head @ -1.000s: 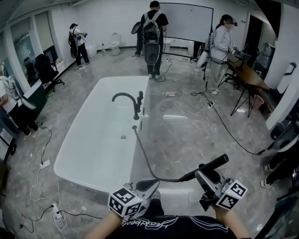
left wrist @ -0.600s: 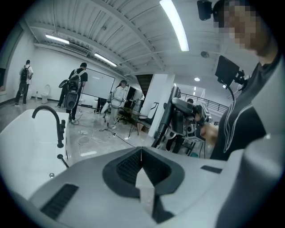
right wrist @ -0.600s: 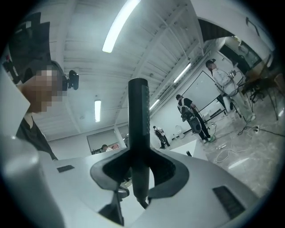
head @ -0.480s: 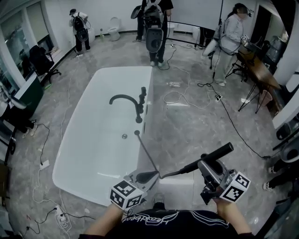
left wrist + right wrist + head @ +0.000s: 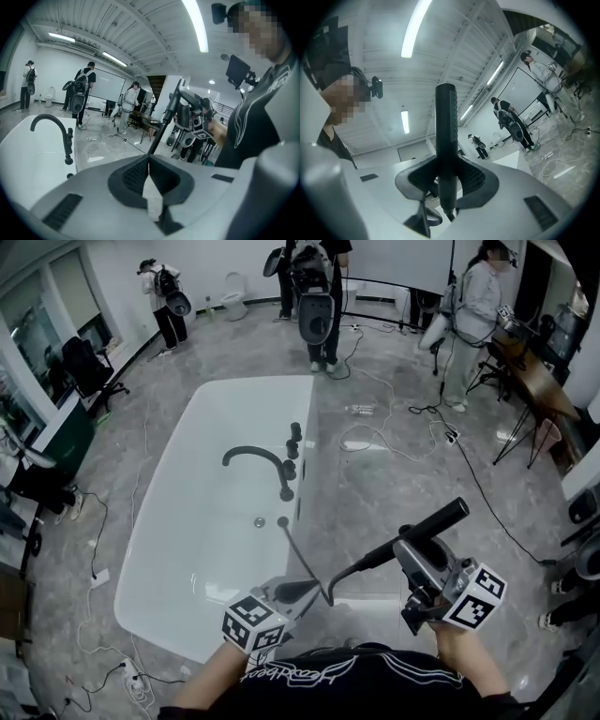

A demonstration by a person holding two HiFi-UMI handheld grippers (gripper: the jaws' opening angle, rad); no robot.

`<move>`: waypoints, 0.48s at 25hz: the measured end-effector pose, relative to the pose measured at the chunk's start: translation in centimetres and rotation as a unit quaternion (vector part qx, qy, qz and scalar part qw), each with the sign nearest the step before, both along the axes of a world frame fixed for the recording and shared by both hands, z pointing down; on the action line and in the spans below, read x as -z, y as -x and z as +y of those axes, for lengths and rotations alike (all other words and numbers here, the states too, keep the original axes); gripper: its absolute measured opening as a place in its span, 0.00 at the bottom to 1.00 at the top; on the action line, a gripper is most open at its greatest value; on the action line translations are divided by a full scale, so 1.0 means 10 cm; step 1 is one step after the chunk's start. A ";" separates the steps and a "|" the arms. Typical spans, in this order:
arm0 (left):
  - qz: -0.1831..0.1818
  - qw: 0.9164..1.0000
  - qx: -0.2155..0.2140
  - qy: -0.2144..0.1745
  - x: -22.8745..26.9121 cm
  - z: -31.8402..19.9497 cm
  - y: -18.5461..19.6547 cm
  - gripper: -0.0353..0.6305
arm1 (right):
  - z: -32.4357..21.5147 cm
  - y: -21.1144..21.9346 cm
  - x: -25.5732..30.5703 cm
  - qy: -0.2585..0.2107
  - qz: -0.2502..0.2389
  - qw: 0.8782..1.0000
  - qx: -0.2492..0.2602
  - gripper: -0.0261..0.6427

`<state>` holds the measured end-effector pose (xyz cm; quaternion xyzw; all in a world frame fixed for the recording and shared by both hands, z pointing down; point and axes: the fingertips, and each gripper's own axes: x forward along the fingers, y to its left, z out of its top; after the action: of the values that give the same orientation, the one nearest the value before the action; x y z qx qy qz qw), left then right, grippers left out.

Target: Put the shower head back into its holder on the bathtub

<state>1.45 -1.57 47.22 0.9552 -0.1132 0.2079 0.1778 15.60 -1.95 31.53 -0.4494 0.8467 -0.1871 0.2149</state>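
The stiff, likely light shower head (image 5: pixel 429 524), held off the tub's (image 5: pixel 178 531) near right corner, is clamped mid-handle by the right gripper (image 5: pixel 410 554), a sound hold, while the left gripper (image 5: pixel 307 592) pinches its floppy hose (image 5: pixel 302 557).

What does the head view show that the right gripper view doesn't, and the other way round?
Only the head view: the bathtub inside, its black faucet, and the hose rising from the tub's edge. Only the right gripper view: ceiling lights, and the right gripper with its jaws shut on the shower head, seen close. Both: the shower head itself and people standing across the room.
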 end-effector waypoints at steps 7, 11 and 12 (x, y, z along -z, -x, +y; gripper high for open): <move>-0.004 0.999 0.035 0.035 -0.12 -0.28 -0.26 0.06 | -0.35 -0.20 0.02 0.002 -0.011 0.999 0.052 0.24; -0.022 0.998 0.053 0.028 -0.25 -0.39 -0.44 0.06 | -0.52 -0.32 0.02 0.005 -0.018 0.996 0.083 0.24; -0.025 0.998 0.057 0.029 -0.30 -0.42 -0.49 0.07 | -0.56 -0.35 0.02 0.005 -0.018 0.996 0.091 0.24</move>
<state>6.32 -5.76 50.22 0.9362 -0.1659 0.2243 0.2137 19.13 -7.58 31.36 -0.3682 0.8792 -0.2179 0.2098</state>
